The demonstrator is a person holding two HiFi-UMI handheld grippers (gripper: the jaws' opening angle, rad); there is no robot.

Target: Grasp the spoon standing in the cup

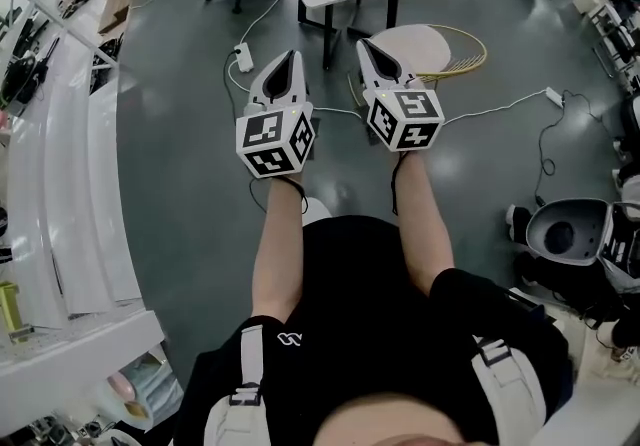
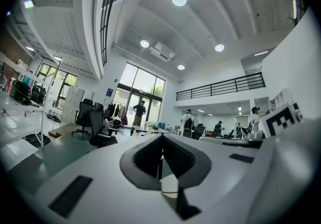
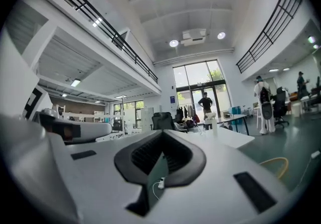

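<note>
Above the floor, left gripper and right gripper point level, both closed and empty; no cup or spoon shows, so find them before opening.

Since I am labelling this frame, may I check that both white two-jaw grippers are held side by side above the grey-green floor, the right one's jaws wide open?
Not quite: the right white two-jaw gripper has its jaws shut, nothing between them, as the right gripper view shows. It and the left white two-jaw gripper are indeed side by side above the grey-green floor.
</note>
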